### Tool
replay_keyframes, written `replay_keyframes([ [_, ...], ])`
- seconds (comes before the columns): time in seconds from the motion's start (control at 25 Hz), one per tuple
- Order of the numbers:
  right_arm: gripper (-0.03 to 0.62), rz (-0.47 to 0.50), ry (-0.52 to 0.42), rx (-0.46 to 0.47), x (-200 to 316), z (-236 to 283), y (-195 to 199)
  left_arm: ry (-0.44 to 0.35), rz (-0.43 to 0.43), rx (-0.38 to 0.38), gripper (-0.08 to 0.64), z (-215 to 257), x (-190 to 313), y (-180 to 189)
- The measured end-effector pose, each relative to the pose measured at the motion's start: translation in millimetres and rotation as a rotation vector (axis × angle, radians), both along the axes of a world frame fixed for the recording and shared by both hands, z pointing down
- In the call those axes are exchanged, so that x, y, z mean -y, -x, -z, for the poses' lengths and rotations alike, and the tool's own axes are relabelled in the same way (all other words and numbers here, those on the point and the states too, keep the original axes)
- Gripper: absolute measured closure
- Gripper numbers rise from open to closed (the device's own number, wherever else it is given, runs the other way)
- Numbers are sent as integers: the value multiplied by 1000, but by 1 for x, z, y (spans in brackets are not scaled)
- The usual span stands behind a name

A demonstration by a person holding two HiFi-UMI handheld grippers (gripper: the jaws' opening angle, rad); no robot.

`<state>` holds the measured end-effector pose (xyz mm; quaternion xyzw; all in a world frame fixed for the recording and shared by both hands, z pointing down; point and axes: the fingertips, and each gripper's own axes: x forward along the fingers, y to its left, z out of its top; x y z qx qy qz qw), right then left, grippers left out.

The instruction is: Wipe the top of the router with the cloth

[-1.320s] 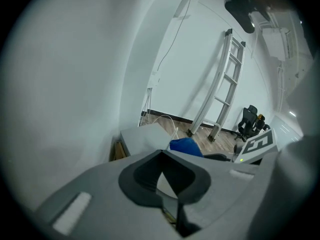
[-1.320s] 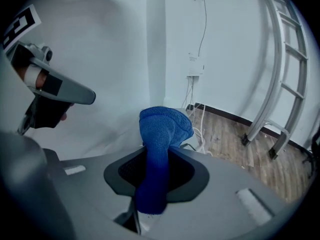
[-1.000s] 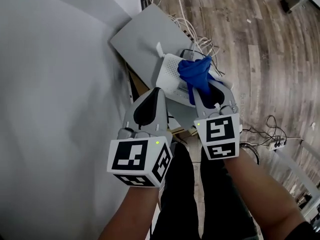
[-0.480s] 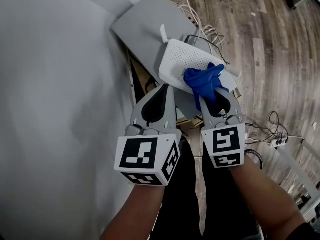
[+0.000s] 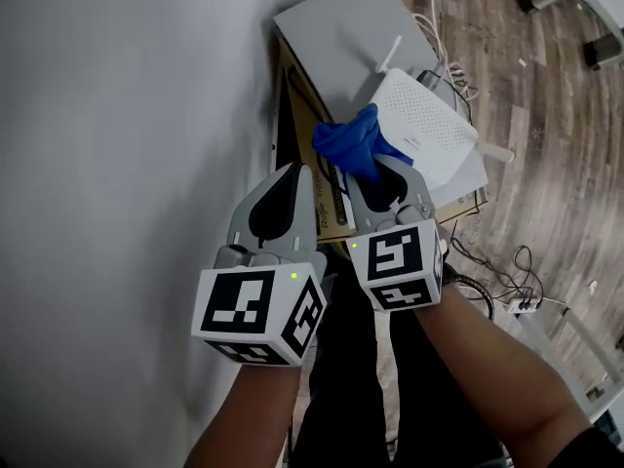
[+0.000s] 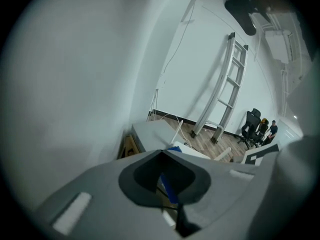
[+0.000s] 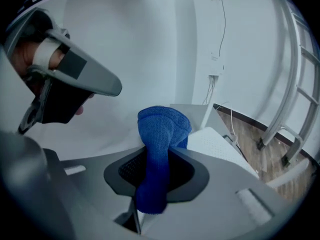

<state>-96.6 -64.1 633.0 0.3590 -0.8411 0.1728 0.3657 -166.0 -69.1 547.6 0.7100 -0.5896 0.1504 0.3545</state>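
Observation:
A white router [image 5: 429, 136] with antennas lies on a grey box [image 5: 346, 29] beside the wall. My right gripper [image 5: 369, 167] is shut on a bunched blue cloth [image 5: 349, 142], which rests at the router's near left corner. In the right gripper view the blue cloth [image 7: 161, 134] stands up out of the jaws of the right gripper [image 7: 159, 155], with the router [image 7: 220, 145] just behind it to the right. My left gripper [image 5: 291, 172] hovers to the left of the cloth, shut with nothing in it. The left gripper view shows the left gripper [image 6: 162, 152], its jaws meeting.
A grey wall [image 5: 117, 115] fills the left side, close to my left gripper. A cardboard box [image 5: 302, 135] sits under the grey box. Cables and a power strip [image 5: 522, 305] lie on the wood floor [image 5: 546, 115] to the right. A ladder [image 6: 227, 84] leans on the far wall.
My right gripper has dragged the blue cloth from the router's right side across to its near left corner. The left gripper stayed alongside, shut.

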Motion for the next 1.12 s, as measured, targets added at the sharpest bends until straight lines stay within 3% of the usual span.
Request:
replay_keyframes([
  [0.16,475,3,-83,73,26,52,22,-71,24,38,560,39,10,15],
  [0.28,475,-43,-146,147,44,119,16,-146,-3,56,560,86,28,4],
  [0.4,475,-89,-247,196,55,211,-5,-211,-54,61,560,153,43,-16],
  [0.56,476,-193,-426,264,74,332,-46,-375,-134,70,560,258,68,-46],
  [0.76,476,-298,-478,307,63,474,-115,-494,-225,97,560,398,64,-99],
  [0.96,476,-259,-607,305,45,580,-141,-687,-163,180,560,516,50,-96],
  [1.12,477,-270,-668,288,41,608,-151,-711,-159,197,560,537,46,-89],
])
